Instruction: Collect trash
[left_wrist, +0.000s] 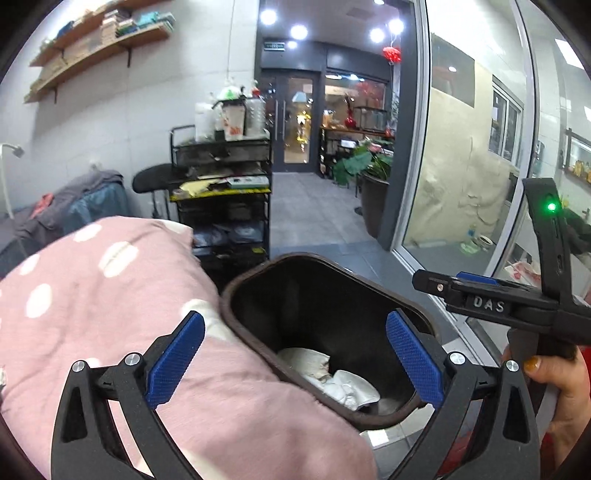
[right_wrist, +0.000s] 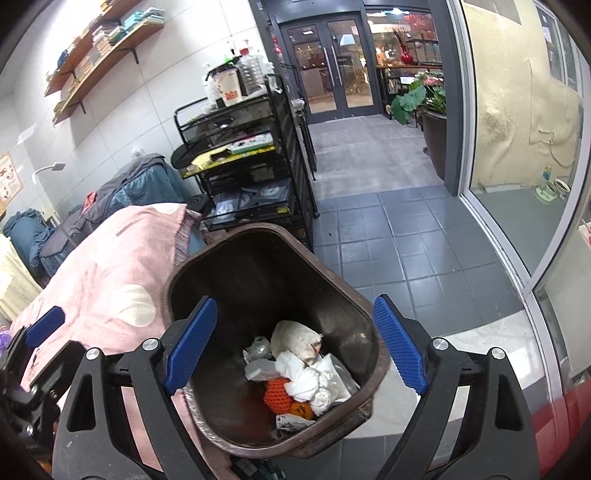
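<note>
A dark brown trash bin (right_wrist: 173, 280) stands open beside a pink cloth. Inside it lie crumpled white paper (right_wrist: 306, 373), an orange net (right_wrist: 277, 397) and an orange fruit (right_wrist: 301, 408). My right gripper (right_wrist: 295, 345) hangs open over the bin's mouth with nothing between its blue pads. My left gripper (left_wrist: 295, 360) is wide open above the bin's left rim (left_wrist: 229, 295), also empty; white paper (left_wrist: 332, 384) shows below it. In the left wrist view, one black finger (left_wrist: 436, 284) of the right gripper reaches in from the right, held by a hand (left_wrist: 554, 380).
A pink cloth with white dots (left_wrist: 110, 295) covers a bulky surface left of the bin. Behind it stands a black wire rack (left_wrist: 221, 206) loaded with bottles and papers. A glass wall (left_wrist: 461, 184) runs along the right, with grey floor tiles (right_wrist: 388, 240) and a potted plant (left_wrist: 369, 173) ahead.
</note>
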